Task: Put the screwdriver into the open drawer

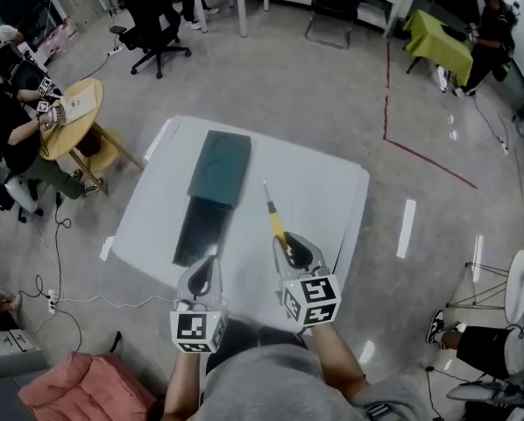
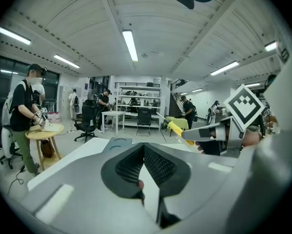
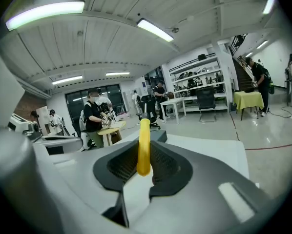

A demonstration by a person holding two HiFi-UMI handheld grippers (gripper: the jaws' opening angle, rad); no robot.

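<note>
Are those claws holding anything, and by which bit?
The right gripper's jaws clamp the screwdriver by the rear of its yellow handle; the left gripper holds nothing.

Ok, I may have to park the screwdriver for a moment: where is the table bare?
Bare: the stretch of table right of the screwdriver, out to its right edge, and a narrower strip left of the green cabinet and its open drawer. Crowded: the near edge, where the left tool and the right tool, shut on the screwdriver, hang.

The open drawer [image 1: 194, 231] stands on the table [image 1: 328, 191], the screwdriver [image 1: 275, 222] to its right.
</note>
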